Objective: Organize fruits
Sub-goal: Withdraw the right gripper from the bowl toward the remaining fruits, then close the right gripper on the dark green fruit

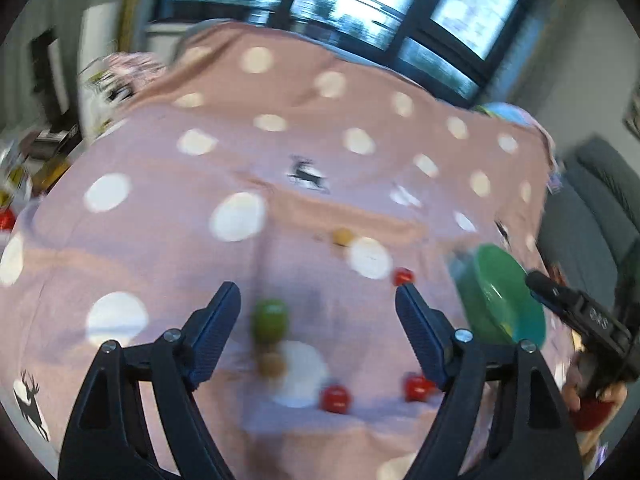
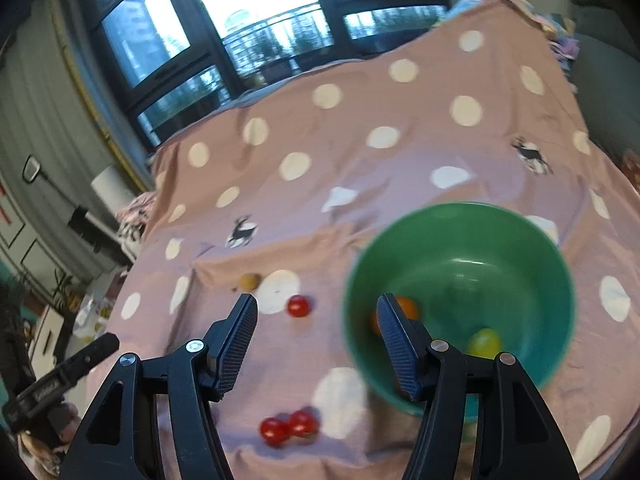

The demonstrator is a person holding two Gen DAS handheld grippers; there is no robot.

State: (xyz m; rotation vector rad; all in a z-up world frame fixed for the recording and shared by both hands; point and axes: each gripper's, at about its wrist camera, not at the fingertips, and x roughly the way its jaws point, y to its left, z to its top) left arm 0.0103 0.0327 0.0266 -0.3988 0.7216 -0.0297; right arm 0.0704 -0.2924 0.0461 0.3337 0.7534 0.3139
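- Two fruits lie in the green bowl [image 2: 460, 248] near the cloth's right edge, an orange one [image 2: 406, 308] and a yellow-green one [image 2: 485, 342]; sorting seems barely begun
- both the left gripper [image 1: 318, 300] and right gripper [image 2: 316, 312] gape empty, pads ribbed
- near edge: glossy round red fruits [image 2: 288, 426]; a smooth green fruit [image 1: 270, 320]; a dull tan one [image 1: 272, 364]
- farther in on the soft, rumpled polka-dot cloth [image 2: 360, 168]: another red fruit [image 2: 298, 306], another tan ball [image 2: 249, 281].

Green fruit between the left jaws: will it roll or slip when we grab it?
The green fruit looks round and smooth, so a nudge would probably roll it across the cloth. Its glossy skin may slip between the jaws unless gripped near its middle. It seems to touch a brown fruit, which would likely shift too. The view is blurred.
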